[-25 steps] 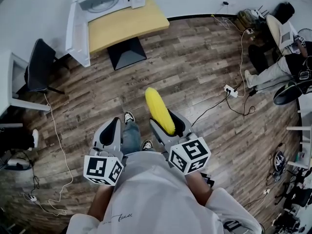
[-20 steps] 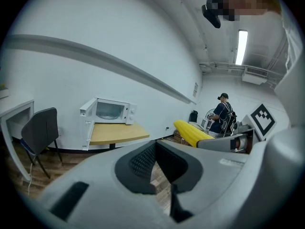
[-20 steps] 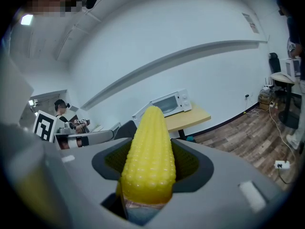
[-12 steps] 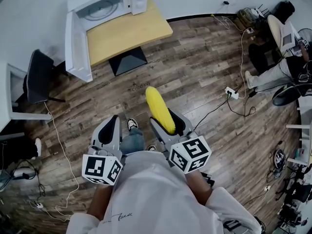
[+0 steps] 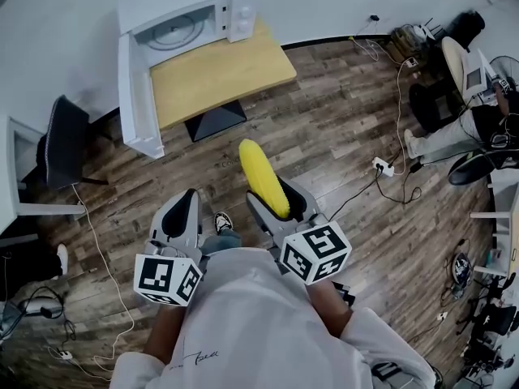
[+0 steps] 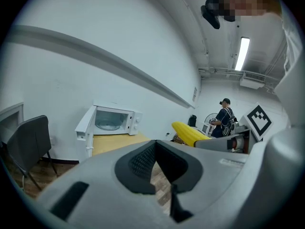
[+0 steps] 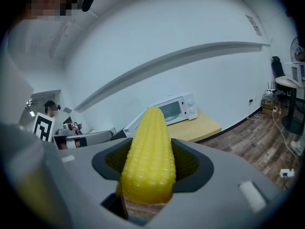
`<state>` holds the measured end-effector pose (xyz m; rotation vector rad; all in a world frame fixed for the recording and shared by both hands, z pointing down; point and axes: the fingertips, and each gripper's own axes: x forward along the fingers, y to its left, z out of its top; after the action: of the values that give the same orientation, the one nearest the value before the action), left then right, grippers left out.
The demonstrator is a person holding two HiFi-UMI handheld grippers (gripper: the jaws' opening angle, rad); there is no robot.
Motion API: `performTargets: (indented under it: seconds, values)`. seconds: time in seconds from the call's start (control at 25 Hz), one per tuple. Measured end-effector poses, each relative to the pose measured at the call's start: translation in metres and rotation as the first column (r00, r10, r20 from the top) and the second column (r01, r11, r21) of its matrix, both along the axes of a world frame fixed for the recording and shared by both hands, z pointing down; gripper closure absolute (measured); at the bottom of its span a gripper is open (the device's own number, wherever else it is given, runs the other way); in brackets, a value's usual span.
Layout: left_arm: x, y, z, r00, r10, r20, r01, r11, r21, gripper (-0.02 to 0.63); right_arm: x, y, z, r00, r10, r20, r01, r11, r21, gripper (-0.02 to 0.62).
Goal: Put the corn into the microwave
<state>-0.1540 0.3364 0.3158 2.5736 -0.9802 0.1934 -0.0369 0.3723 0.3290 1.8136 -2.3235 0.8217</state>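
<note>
Head view: the right gripper (image 5: pixel 274 197) clamps the corn (image 5: pixel 263 175), well apart from the open microwave (image 5: pixel 185 24) — the carrying step, it seems. Left gripper view: the left gripper (image 6: pixel 159 171) is closed on nothing. Right gripper view: the corn sits pinched between the jaws; next it probably must reach the cavity.

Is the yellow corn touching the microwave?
Apart. The head view shows the corn, gripped by the right gripper, out over the wooden floor, with the bare table top lying between it and the open microwave.
</note>
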Motion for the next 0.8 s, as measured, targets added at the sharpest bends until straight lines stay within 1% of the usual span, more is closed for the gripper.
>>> performTargets:
  seconds: [0.16,0.36,0.64,0.8]
  values:
    - [-0.008,-0.020,-0.004,1.000,0.009,-0.015,-0.009,1.000,0.016,0.617,-0.008,-0.021,-0.006,1.000,0.012,-0.003,-0.012,1.000,0.018,0.330]
    - [-0.017,-0.041,-0.006,1.000,0.020,-0.016,-0.020,1.000,0.023,0.617,-0.015,-0.040,-0.006,1.000,0.023,-0.005,-0.023,1.000,0.019,0.330]
    - [-0.027,-0.059,-0.006,0.999,0.021,-0.027,-0.021,1.000,0.020,0.617,-0.022,-0.064,-0.005,1.000,0.027,-0.016,-0.026,1.000,0.016,0.330]
    - [-0.026,-0.067,-0.004,0.999,0.024,-0.031,-0.023,1.000,0.018,0.617,-0.025,-0.076,-0.006,1.000,0.021,-0.023,-0.021,1.000,0.020,0.330]
